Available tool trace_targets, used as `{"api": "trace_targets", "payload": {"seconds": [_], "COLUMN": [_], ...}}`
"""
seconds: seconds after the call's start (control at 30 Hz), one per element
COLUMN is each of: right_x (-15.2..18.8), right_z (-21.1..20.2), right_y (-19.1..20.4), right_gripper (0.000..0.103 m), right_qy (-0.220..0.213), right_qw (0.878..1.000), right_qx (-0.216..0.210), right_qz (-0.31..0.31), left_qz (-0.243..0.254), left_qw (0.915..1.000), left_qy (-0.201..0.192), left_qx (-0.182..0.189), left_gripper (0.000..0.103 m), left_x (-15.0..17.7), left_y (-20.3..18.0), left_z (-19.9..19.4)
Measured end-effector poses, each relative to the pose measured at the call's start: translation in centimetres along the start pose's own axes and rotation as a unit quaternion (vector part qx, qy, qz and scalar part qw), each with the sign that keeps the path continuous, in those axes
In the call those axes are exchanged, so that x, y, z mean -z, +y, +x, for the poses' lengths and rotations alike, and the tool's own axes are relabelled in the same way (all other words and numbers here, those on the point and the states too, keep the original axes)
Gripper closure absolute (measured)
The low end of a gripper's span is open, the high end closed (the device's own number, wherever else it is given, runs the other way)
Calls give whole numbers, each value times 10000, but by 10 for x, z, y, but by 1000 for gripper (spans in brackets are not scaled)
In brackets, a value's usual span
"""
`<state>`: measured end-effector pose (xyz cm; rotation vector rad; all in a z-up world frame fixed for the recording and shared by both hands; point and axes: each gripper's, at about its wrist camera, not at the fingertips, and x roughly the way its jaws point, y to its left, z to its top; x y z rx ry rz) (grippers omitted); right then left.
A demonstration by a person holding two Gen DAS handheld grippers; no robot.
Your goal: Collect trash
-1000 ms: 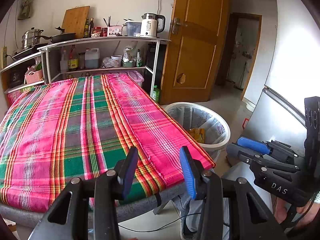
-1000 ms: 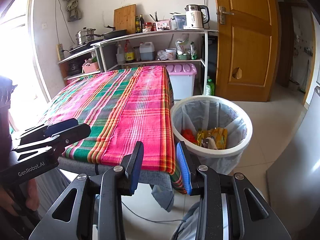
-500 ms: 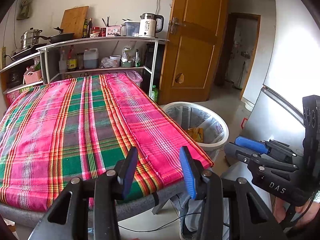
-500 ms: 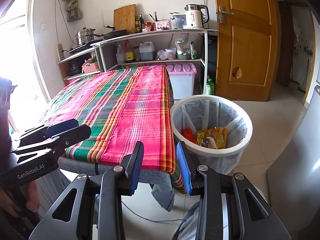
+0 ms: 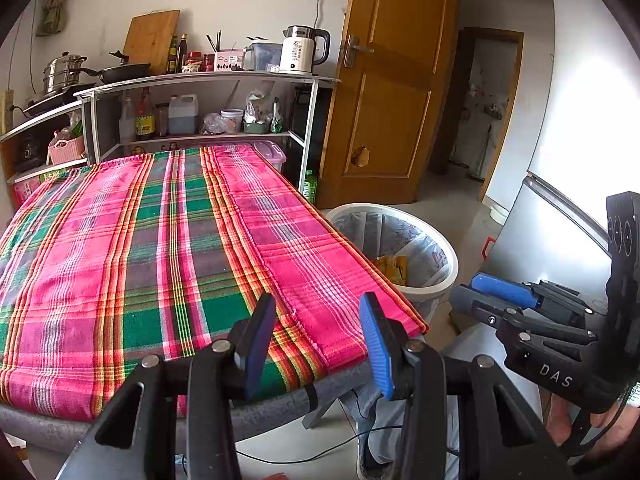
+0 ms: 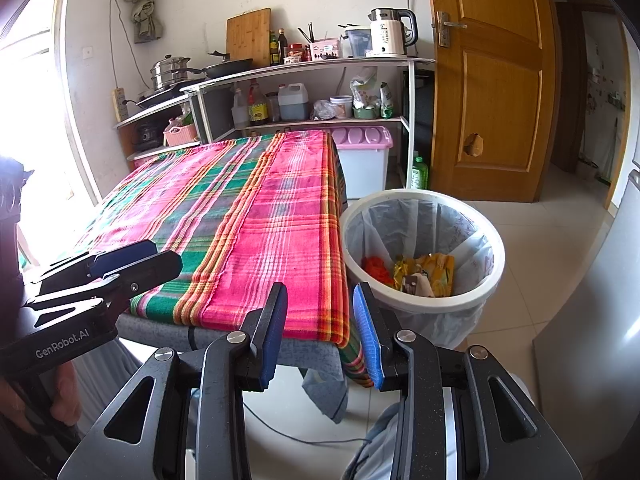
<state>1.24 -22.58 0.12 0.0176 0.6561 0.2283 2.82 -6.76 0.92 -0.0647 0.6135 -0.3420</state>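
A white trash bin with a clear liner stands on the floor right of the table; it also shows in the left wrist view. Inside lie yellow wrappers and a red scrap. My left gripper is open and empty above the table's near edge. My right gripper is open and empty, held off the table's near right corner, left of the bin. Each gripper shows in the other's view, the left one and the right one.
A table under a pink and green plaid cloth fills the middle. Shelves with pots, bottles and a kettle stand behind it. A pink-lidded box, a wooden door and a grey fridge stand to the right.
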Motion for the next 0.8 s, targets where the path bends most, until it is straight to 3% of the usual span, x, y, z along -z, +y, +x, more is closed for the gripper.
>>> {"api": "trace_targets", "payload": {"seconds": [0.8], "right_x": [3], "right_z": [2], "right_y": [-1], "right_gripper": [67], "right_qy": [28], "right_qw": [10000], "right_qx": [15], "right_qz": [37], "left_qz": [167], "left_qw": [9998], "left_qy": [-2], "left_qx": [-85], "left_gripper": [50], "left_x": [6], "left_y": [-8], "left_z": [4]}}
